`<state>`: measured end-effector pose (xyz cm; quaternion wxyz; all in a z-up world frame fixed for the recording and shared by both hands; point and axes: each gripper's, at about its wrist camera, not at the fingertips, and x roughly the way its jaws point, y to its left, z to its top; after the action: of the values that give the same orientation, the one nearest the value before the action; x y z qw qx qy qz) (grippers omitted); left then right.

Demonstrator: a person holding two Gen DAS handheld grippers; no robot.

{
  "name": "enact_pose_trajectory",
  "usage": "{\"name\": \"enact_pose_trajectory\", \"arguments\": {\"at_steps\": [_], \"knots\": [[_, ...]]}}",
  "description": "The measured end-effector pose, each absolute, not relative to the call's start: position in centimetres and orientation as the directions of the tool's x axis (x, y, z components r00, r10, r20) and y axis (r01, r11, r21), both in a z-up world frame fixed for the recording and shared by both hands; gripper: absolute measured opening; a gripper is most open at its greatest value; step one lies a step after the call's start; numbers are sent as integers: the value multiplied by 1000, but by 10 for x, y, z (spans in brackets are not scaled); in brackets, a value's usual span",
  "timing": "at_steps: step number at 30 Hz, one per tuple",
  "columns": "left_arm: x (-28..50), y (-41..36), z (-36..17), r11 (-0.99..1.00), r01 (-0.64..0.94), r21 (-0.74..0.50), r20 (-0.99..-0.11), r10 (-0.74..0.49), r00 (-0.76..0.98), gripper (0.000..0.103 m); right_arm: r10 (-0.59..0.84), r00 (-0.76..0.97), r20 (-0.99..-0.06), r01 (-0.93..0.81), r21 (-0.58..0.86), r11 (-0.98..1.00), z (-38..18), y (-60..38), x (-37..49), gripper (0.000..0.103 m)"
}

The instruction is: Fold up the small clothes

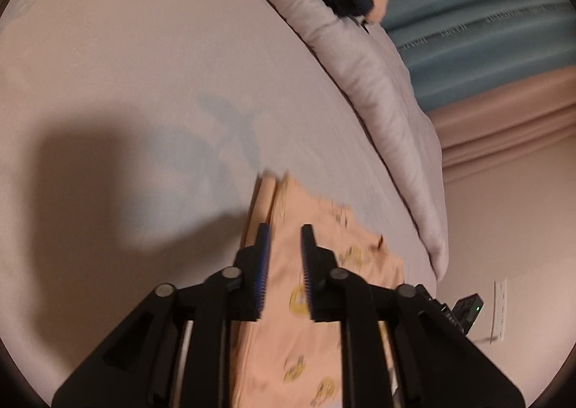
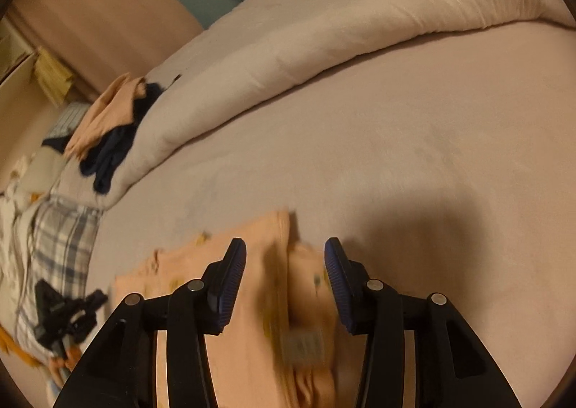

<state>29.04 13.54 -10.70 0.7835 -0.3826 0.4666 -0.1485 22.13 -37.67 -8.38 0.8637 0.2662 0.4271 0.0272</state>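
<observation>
Now, through my left wrist camera, my left claw (image 1: 284, 231) hangs with its jaws apart over the peach garment (image 1: 288, 318), which lies flat on the bed (image 1: 126, 84), below the rolled duvet (image 1: 378, 102); I cannot tell whether the pads touch it. Through my right wrist camera, my right claw (image 2: 284, 246) also gapes, straddling the garment's folded edge (image 2: 280, 264). I judge each claw should pinch one corner, both layers together, then lift evenly to keep the crease straight.

Parted left gripper (image 1: 285, 228) over peach garment (image 1: 288, 328)
</observation>
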Motion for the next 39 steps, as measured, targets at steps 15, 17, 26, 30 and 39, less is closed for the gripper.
{"name": "enact_pose_trajectory", "arguments": {"at_steps": [15,17,26,30,39], "knots": [[203,104,-122,780,-7,-626,-708,-564,425,31,279,538,-795,11,337,941,-93,-338,154,45],[201,96,-124,795,4,-607,-720,-552,420,29,271,528,-805,20,331,943,-98,-336,153,45],[202,90,-123,852,-14,-523,-769,-465,438,11,223,502,-835,28,274,961,-101,-328,145,9],[201,96,-124,873,-29,-487,-790,-427,441,13,207,493,-845,63,273,960,-106,-336,134,9],[191,99,-94,918,-14,-397,-795,-336,505,40,25,556,-831,66,74,995,-77,-324,122,10]]}}
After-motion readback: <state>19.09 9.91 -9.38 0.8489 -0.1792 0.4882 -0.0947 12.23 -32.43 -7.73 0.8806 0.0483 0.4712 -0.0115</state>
